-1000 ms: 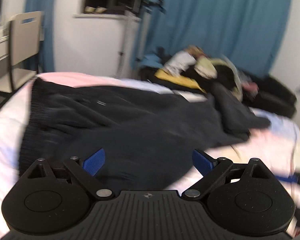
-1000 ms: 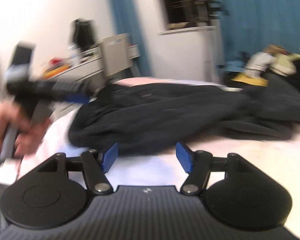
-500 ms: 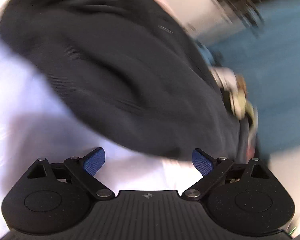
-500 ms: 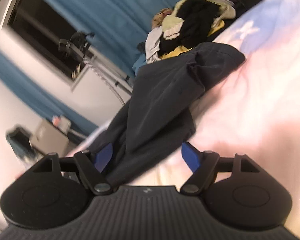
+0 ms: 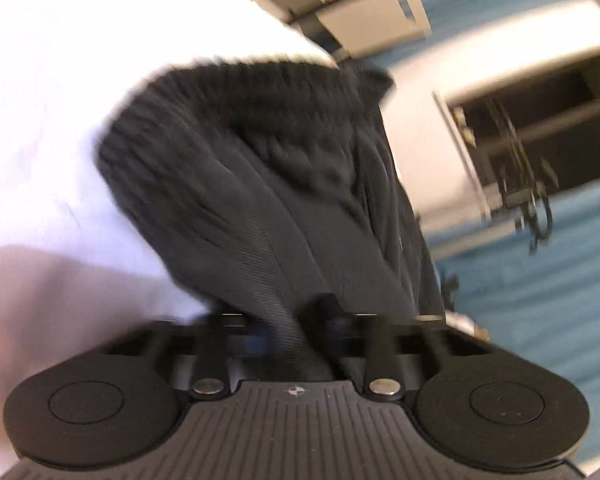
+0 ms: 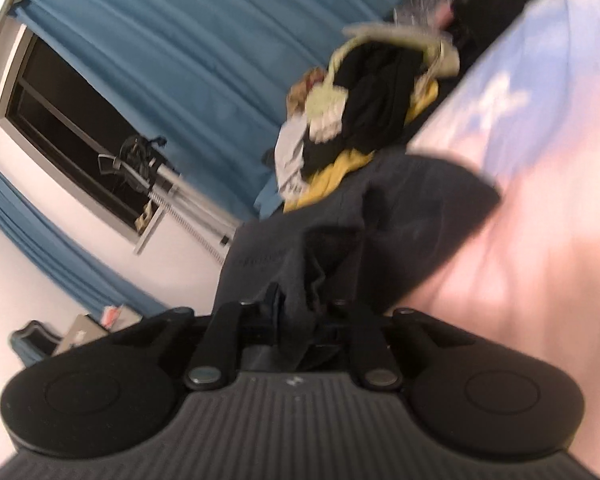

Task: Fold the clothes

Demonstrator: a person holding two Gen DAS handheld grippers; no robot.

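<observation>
A dark grey ribbed garment [image 5: 260, 184] lies on the pale bed sheet [image 5: 52, 128]. My left gripper [image 5: 296, 336] is shut on a bunched fold of it near its ribbed hem; the cloth runs up and away from the jaws. My right gripper [image 6: 300, 320] is shut on another edge of the same dark garment [image 6: 400, 216], which spreads over the pink sheet [image 6: 520, 264]. The fingertips of both grippers are hidden by cloth. Both views are tilted and blurred.
A pile of mixed clothes [image 6: 364, 96], black, yellow and white, lies beyond the garment at the bed's far side. Blue curtains [image 6: 188, 44], a dark window [image 5: 556, 120] and a beige chair [image 5: 364, 20] stand around the bed.
Both grippers were open above the garment; now both have closed on its cloth. Both cameras have tilted and moved in close to the fabric.
</observation>
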